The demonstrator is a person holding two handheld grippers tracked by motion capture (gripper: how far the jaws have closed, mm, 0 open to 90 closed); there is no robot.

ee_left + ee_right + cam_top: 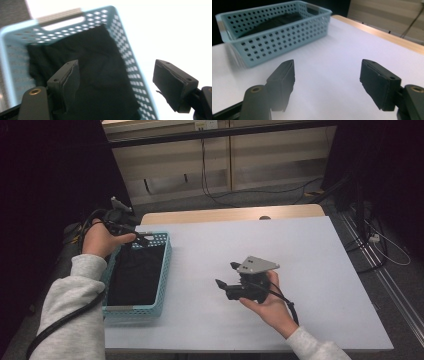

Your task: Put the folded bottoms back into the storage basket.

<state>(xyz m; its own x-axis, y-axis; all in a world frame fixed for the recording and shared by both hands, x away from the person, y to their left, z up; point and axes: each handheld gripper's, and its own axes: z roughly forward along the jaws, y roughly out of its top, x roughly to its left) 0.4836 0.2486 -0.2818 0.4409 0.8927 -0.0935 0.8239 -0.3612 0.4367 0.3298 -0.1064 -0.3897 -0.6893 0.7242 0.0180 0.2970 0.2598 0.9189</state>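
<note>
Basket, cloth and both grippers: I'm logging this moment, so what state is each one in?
Basket: upright at the table's left edge, holding the cloth.
Black cloth: lying loosely folded inside the basket, not gripped.
Left gripper: jaws open, empty, over the basket's far end.
Right gripper: jaws open, empty, above the bare white table, pointing at the basket.

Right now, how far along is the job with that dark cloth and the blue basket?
The folded black cloth already lies inside the light-blue perforated plastic basket at the left of the white table, so the putting away looks done. Nothing is in hand: the left gripper hangs open above the cloth, and the right gripper is open over bare table. Little seems left besides drawing the hands back.
</note>
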